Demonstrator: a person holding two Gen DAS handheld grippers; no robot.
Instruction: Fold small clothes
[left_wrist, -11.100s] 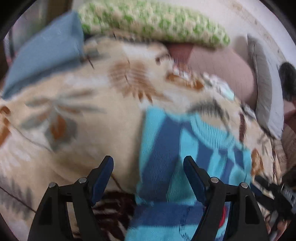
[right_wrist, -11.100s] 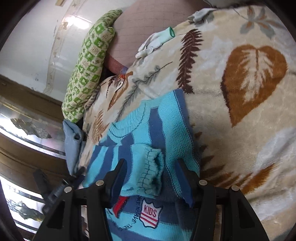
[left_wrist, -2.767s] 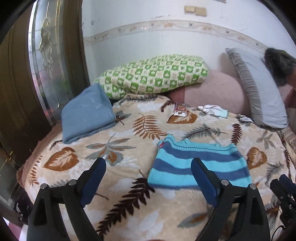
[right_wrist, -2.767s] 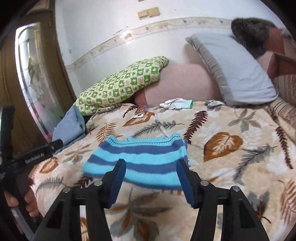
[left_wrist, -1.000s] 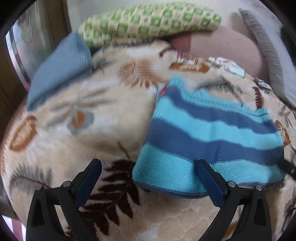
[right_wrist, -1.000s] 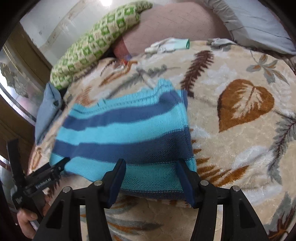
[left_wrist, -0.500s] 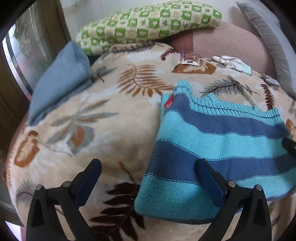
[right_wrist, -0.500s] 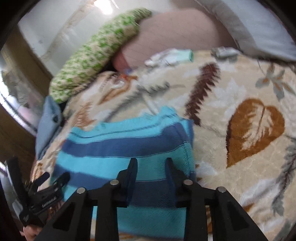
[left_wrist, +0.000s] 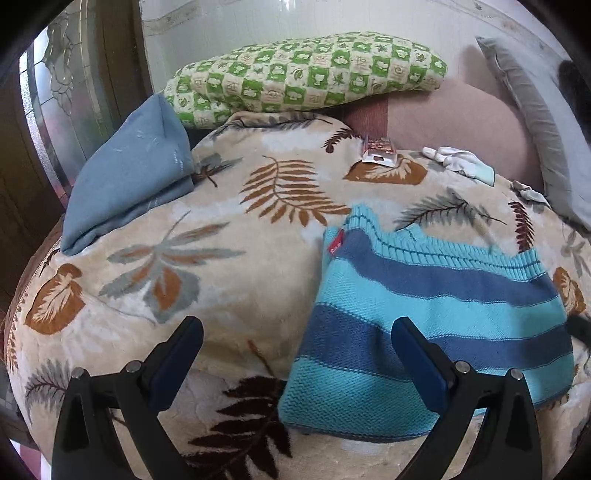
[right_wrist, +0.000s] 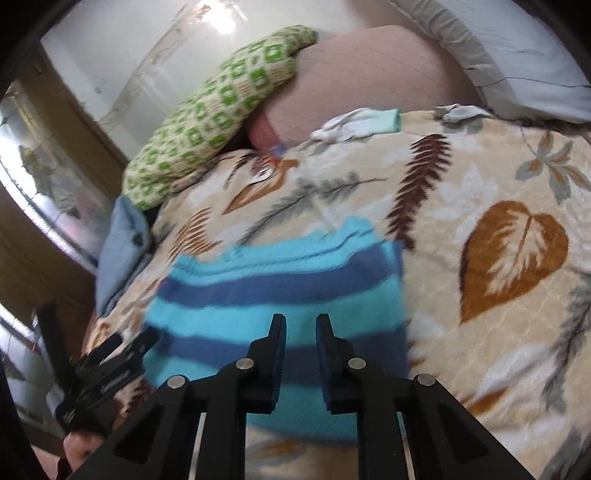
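Lying folded flat into a rectangle on a cream blanket printed with brown and grey leaves: a small knitted sweater in light and dark blue stripes, red tag at its upper left corner. Hovering low at its left edge, left gripper spread wide, one finger over bare blanket, the other over the knit, holding nothing. Poised above the sweater's near edge, right gripper narrowed to a slim gap; whether cloth sits between the pads cannot be told, the view being blurred. Behind, a green checked pillow, a folded blue cloth, a white glove, a grey pillow.
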